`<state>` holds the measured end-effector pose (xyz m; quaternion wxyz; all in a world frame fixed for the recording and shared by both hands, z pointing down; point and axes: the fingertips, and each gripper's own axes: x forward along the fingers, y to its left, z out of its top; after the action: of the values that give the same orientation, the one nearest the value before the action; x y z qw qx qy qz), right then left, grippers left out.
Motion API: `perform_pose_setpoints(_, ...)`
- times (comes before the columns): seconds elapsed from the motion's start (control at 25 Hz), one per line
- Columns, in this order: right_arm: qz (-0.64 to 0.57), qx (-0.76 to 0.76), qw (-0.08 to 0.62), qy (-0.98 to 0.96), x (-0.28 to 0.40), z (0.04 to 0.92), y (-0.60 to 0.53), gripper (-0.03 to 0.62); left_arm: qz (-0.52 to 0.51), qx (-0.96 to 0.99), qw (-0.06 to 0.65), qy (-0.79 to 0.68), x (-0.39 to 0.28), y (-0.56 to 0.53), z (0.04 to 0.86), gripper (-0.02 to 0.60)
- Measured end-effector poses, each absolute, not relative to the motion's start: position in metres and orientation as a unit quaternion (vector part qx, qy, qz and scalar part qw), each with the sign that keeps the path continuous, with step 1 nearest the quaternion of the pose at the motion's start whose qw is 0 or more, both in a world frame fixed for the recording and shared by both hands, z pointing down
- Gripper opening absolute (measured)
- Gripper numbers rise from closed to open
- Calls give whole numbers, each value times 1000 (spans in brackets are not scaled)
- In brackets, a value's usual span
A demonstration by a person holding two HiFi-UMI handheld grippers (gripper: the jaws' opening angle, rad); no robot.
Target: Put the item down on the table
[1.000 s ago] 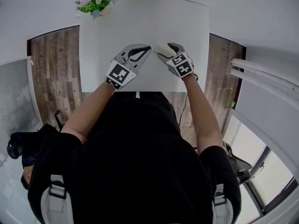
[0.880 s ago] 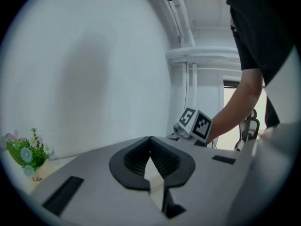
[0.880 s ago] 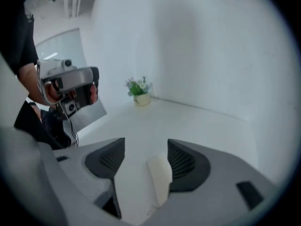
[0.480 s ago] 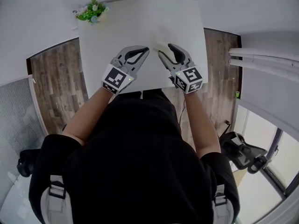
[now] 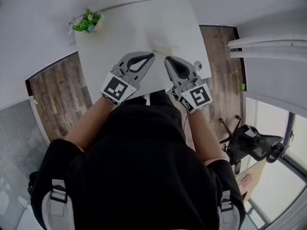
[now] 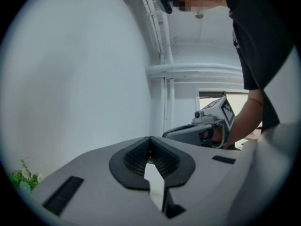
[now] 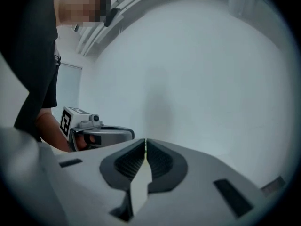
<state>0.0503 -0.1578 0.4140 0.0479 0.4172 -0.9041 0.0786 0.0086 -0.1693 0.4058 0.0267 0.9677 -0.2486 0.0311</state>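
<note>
A small pale cream item [image 5: 163,46] lies on the white table [image 5: 139,23], just beyond both grippers and touching neither. My right gripper [image 5: 166,58] hovers over the table's near edge with its jaws shut and nothing between them; the right gripper view shows its tips [image 7: 145,140] meeting against a bare white wall. My left gripper [image 5: 153,55] sits beside it, a little to the left, also shut and empty, tips [image 6: 150,138] together. Each gripper shows in the other's view: the right gripper [image 6: 197,128] and the left gripper [image 7: 101,133]. The item is out of both gripper views.
A small potted plant [image 5: 87,21] stands at the table's far left corner. Wooden floor [image 5: 57,90] lies on both sides of the table. An office chair [image 5: 254,145] stands to the right, by the wall and window.
The right gripper held the pale item a second ago; its jaws opened, left it on the table, drew back toward the near edge and shut. The left gripper barely moved.
</note>
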Motion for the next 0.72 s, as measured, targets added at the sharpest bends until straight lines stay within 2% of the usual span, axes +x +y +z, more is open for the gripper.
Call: perform_pose_setpoints(0.72,61,450,-2,-891,70,362,-133,8,6,977,24,-213,23,-150,364,-6)
